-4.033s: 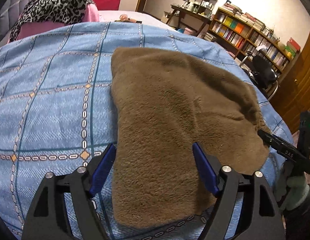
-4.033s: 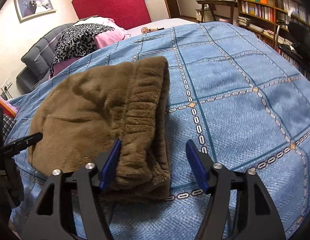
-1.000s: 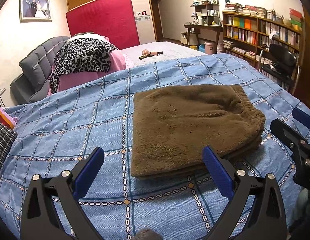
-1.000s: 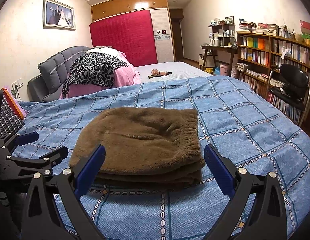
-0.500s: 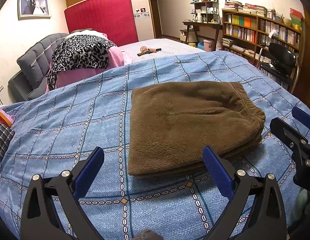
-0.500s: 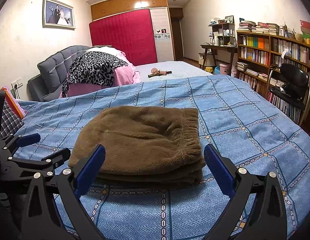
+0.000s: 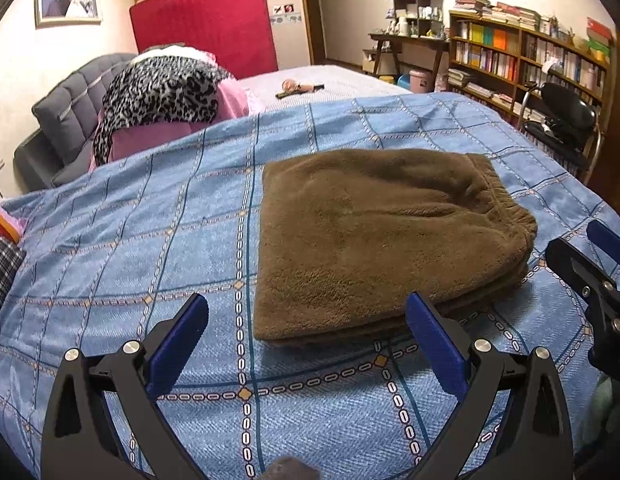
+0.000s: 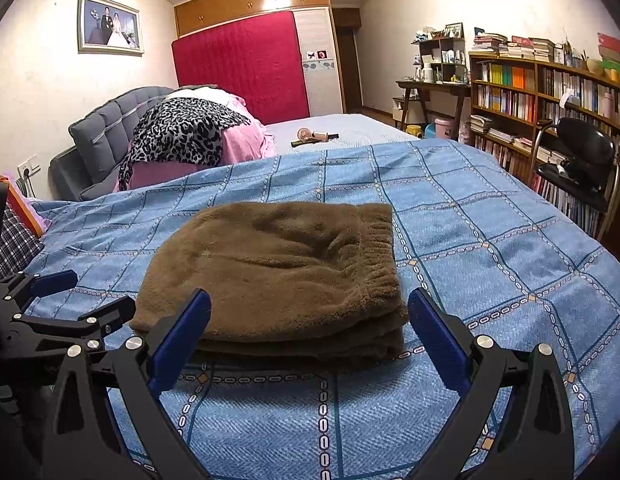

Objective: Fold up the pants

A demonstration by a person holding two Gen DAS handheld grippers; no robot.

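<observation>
A: Going left to right across the left wrist view, what have you got?

B: At the far left, a plaid cloth [image 7: 2,276] at the frame edge. Then the blue patterned bedspread [image 7: 158,232]. The left gripper [image 7: 308,332] fills the bottom of the frame, its blue-padded fingers [image 7: 178,344] spread wide with nothing between them. The brown fleece pants [image 7: 373,240] lie right of centre, folded into a compact stack of several layers, with the elastic waistband along their right side. At the right edge, the right gripper [image 7: 589,264] pokes in.

A: And the right wrist view?

B: The left gripper [image 8: 66,300] shows at lower left, beside the pants' [image 8: 278,276] left edge and apparently not touching them. The pants sit mid-frame, layers visible at the near edge. The right gripper [image 8: 310,336] frames them from below, fingers [image 8: 437,344] wide apart and empty.

A: Which step is this, then?

B: I'd judge the folding itself is finished: the bundle looks squared and resting on its own. What's left is, at most, a tidy-up, such as pressing the top flat or nudging the stack straight, and otherwise simply backing away.

A: How are the grippers held?

B: Both sit low over the near part of the bed, pointing roughly level across it toward the pants, one on each side of the stack and clear of the fabric.
</observation>
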